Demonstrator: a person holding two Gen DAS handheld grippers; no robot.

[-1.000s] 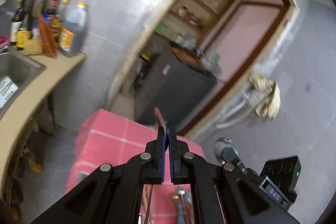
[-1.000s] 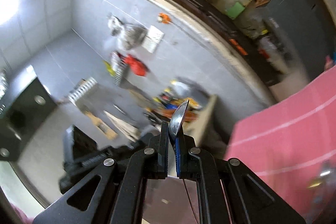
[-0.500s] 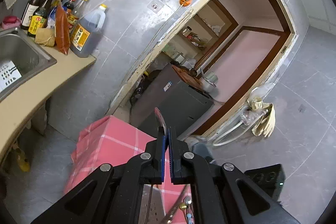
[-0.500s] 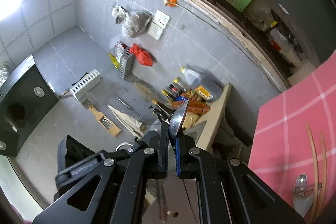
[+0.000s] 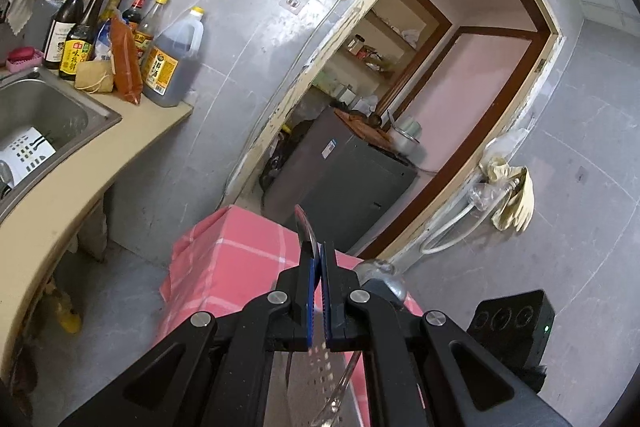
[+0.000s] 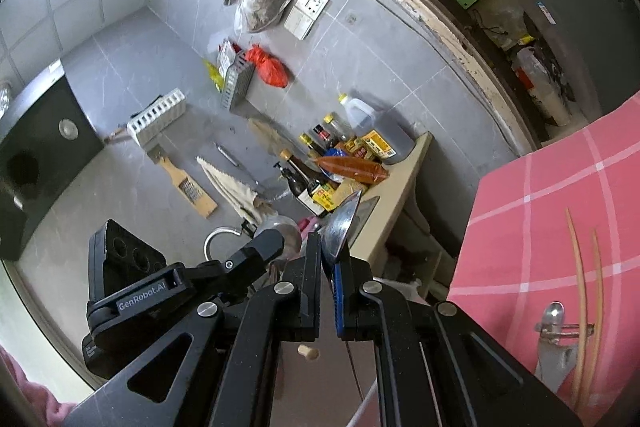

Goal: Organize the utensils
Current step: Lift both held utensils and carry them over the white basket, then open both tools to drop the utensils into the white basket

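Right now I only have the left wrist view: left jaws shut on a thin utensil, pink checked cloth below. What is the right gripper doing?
Observer: The right gripper is shut on the edge of a shiny metal spoon bowl, which sticks up past its fingertips.
Operator: Anything on the cloth that I can't see?
Observer: Two long pale wooden chopsticks lie side by side on the pink checked cloth.
Operator: Anything else by them?
Observer: A small shiny metal utensil lies near their lower end and seems to touch the closer stick. What kind it is I cannot tell.
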